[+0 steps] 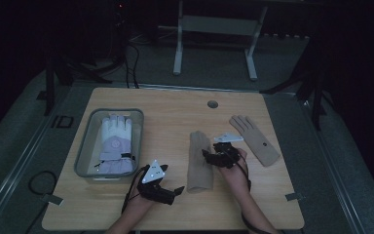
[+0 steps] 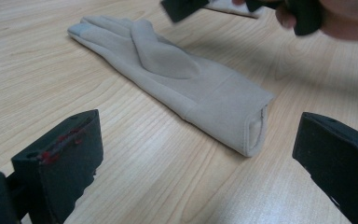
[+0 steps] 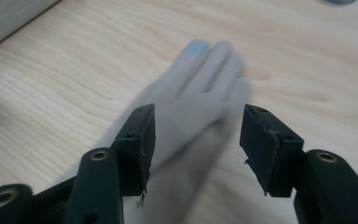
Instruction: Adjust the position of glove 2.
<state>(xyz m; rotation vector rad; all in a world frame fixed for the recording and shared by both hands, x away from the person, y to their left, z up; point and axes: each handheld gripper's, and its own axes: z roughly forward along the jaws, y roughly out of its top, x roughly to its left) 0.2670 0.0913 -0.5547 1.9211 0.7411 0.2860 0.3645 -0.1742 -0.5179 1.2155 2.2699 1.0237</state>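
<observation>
Two bare forearms, no sleeves, each carry a handheld black claw. The left claw (image 1: 179,189) wears a pale grey three-cornered plate dotted with small dark screws; its blocky black jaws show red scuffs along one edge. The right claw (image 1: 207,156) bears a matching grey plate, brass-ringed holes at its jaw mounts, and a black cable trailing back along the wrist.

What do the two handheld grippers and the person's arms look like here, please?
Both are black: the left gripper and the right gripper each carry a grey three-cornered plate on top and trail a black cable. The left gripper's blocky jaw pads show red scuffs. The person's forearms are bare, with no sleeves visible.
</observation>
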